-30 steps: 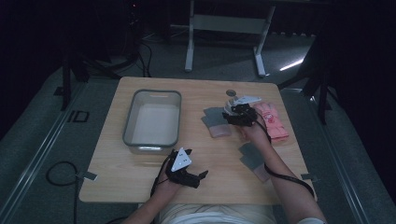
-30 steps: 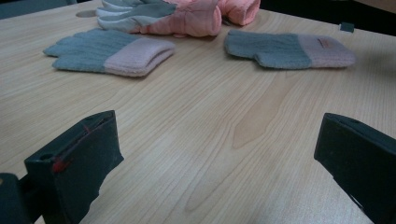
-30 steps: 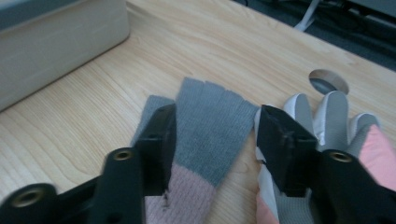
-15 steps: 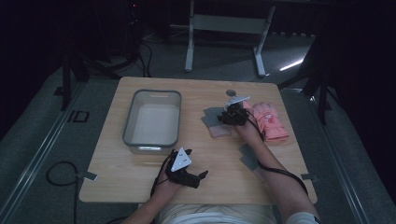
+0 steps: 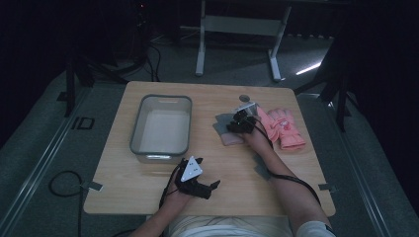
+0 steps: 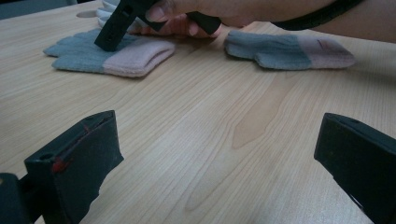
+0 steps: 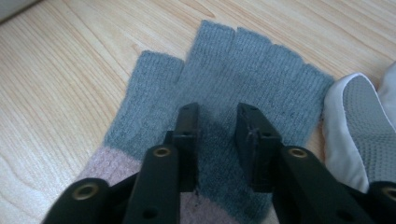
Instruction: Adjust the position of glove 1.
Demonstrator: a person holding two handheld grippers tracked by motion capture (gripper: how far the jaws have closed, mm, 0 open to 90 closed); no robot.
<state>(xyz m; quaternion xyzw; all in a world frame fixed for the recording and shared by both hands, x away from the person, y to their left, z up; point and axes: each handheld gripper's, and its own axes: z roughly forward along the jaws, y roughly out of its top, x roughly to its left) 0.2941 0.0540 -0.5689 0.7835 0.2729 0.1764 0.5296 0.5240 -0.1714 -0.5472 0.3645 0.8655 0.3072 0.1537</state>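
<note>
Dark room all around, and from high up the wooden table [image 5: 148, 192] has the right gripper [image 5: 236, 124] down on a grey fingerless glove [image 5: 223, 123], just past its tips. Looking along the left gripper [image 6: 219, 154], its jaws stand wide on bare wood, with the glove far ahead. Looking along the right gripper [image 7: 217, 123], its jaws have just been closing, narrow now, glove wool [image 7: 224, 79] between them; I think it's the grabbing step, so next squeeze tight, then lift.

bin [image 5: 160, 123] lies left of the glove [image 5: 228, 129] on the table [image 5: 247, 182].
</note>
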